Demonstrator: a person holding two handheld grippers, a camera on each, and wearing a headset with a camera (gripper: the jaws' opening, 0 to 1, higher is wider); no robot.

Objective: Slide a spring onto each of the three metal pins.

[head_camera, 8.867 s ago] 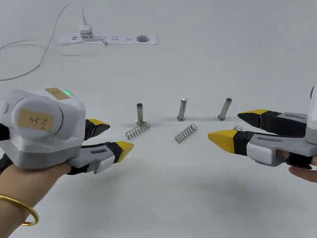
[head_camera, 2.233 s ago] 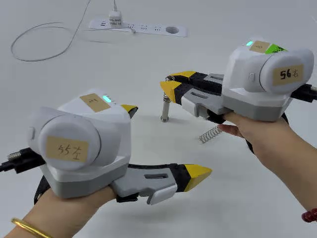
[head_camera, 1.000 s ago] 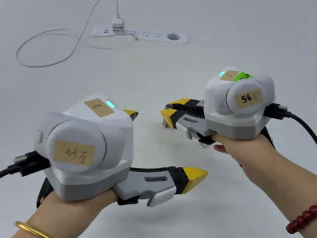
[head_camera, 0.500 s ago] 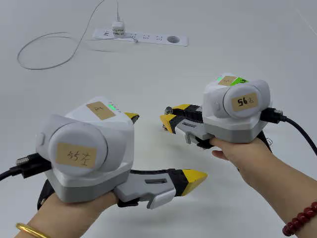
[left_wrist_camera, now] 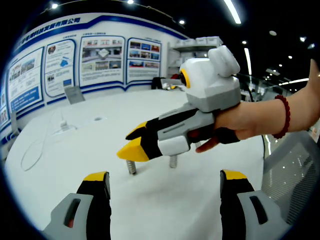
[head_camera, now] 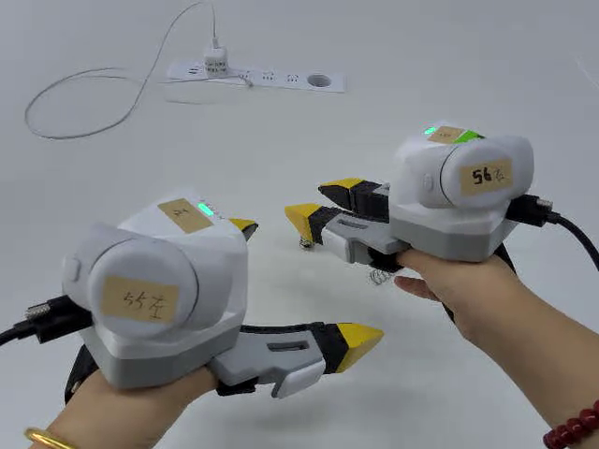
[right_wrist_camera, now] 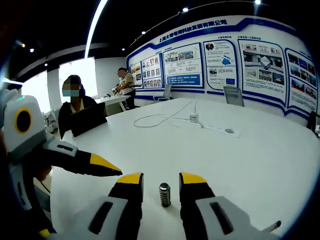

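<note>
Right gripper [right_wrist_camera: 162, 178] fingers apart, flanking a pin [right_wrist_camera: 164, 186] with a spring [right_wrist_camera: 164, 198] on it (1 of 3 done, apparently). Left gripper [left_wrist_camera: 164, 175] fingers wide apart, empty. Loose spring [head_camera: 379, 277] waits on table [head_camera: 449, 84].

The white-and-grey left gripper [head_camera: 302, 281] and right gripper [head_camera: 319, 199] each carry black jaws tipped yellow, a tan handwritten label [head_camera: 138, 299], a green light [head_camera: 203, 208] and a black cable [head_camera: 565, 227]. A gold bangle [head_camera: 47, 437] rings the left wrist, a red bead bracelet [head_camera: 573, 423] the right.
</note>
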